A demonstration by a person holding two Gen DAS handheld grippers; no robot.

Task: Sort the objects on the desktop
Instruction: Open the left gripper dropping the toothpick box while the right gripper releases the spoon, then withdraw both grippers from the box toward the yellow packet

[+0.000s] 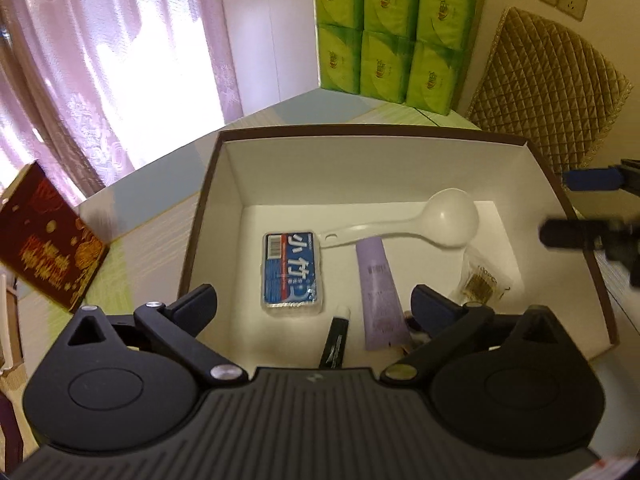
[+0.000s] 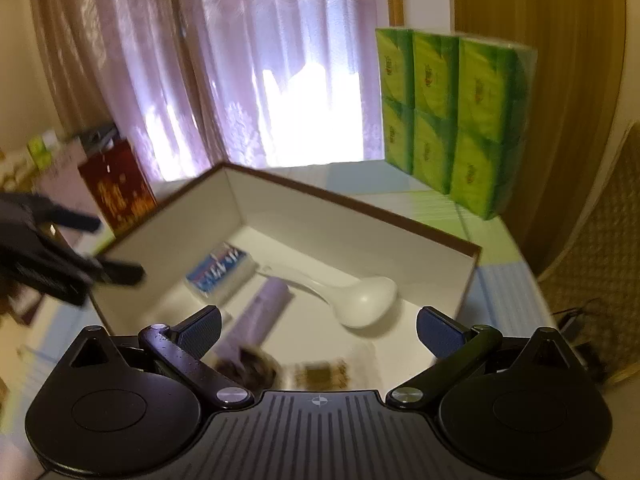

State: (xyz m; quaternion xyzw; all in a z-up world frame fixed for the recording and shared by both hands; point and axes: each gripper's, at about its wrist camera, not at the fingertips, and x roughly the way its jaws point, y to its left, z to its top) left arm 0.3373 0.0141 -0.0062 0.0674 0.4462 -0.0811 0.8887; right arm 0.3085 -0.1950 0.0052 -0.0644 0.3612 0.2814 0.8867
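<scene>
A brown-rimmed white box (image 1: pixel 224 184) holds a blue packet (image 1: pixel 291 274), a white ladle (image 1: pixel 440 220), a purple tube (image 1: pixel 378 292), a black pen-like tube (image 1: pixel 335 340) and a clear bag of gold clips (image 1: pixel 478 280). My left gripper (image 1: pixel 316 304) is open and empty above the box's near side. My right gripper (image 2: pixel 318 330) is open and empty over the box (image 2: pixel 360 216); below it lie the purple tube (image 2: pixel 256 316), ladle (image 2: pixel 360 300), blue packet (image 2: pixel 218 270) and a blurred gold bag (image 2: pixel 320 374). The right gripper's fingers (image 1: pixel 576 232) show at the left view's right edge.
A stack of green tissue packs (image 1: pixel 392 32) stands at the table's far corner, also in the right wrist view (image 2: pixel 452 116). A dark red box (image 1: pixel 44 248) stands left of the white box. A quilted chair back (image 1: pixel 548 80) is at the right. Curtains hang behind.
</scene>
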